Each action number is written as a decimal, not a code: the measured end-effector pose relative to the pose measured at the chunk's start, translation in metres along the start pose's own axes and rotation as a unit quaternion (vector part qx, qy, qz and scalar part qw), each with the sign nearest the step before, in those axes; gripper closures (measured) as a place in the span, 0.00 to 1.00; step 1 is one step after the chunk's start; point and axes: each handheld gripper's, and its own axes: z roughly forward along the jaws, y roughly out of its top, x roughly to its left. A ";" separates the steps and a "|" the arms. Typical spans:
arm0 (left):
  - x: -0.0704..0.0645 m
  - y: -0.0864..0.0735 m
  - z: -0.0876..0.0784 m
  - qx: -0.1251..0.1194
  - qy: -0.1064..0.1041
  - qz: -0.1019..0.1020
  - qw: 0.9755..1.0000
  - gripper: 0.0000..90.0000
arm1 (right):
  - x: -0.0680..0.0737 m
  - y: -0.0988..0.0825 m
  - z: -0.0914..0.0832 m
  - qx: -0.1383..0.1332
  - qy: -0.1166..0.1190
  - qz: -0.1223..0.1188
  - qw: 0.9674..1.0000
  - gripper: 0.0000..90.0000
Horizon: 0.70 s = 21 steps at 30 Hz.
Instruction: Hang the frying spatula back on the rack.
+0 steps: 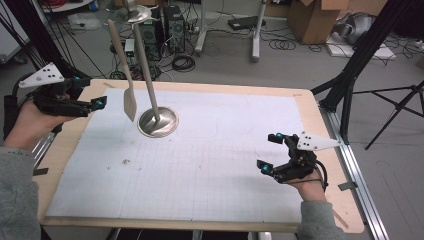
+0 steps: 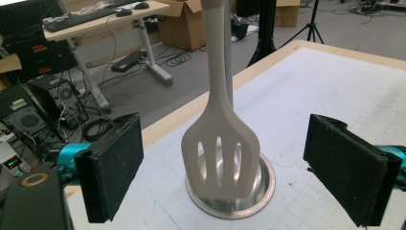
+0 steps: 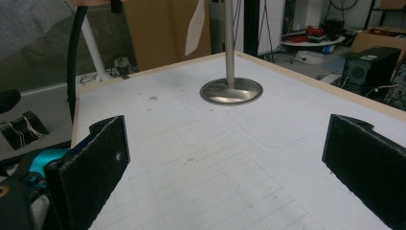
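cream slotted spatula [image 2: 221, 153] ahead between spread left fingers [image 2: 112, 165] (untouched)

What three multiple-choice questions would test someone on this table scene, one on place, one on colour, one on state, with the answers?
1. Where does the spatula hang?
A. From the stand, above its base
B. Flat on the mat
C. In the right gripper

2. What colour is the spatula?
A. Red
B. Off-white
C. Black

3. How do the left gripper's jaws stand?
A. Shut on the spatula
B. Shut on the pole
C. Open, clear of the spatula

Answers:
1. A: in the left gripper view the blade hangs just over the round metal base, beside the pole.
2. B: it looks pale cream in the high view and the left gripper view.
3. C: both pads stand wide apart either side of the blade without touching it.
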 end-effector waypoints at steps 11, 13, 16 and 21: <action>-0.018 -0.018 -0.005 -0.001 0.009 0.000 1.000 0.16 | -0.002 0.001 0.007 0.002 0.007 0.001 1.000 0.01; -0.021 -0.021 -0.007 -0.004 0.011 -0.001 1.000 0.16 | -0.002 0.001 0.008 0.003 0.008 0.001 1.000 0.01; -0.025 -0.027 -0.008 -0.005 0.017 -0.002 1.000 0.16 | -0.001 0.002 0.010 0.004 0.010 0.000 1.000 0.01; -0.030 -0.035 -0.011 -0.010 0.018 -0.006 1.000 0.16 | -0.001 0.002 0.012 0.005 0.012 0.000 1.000 0.01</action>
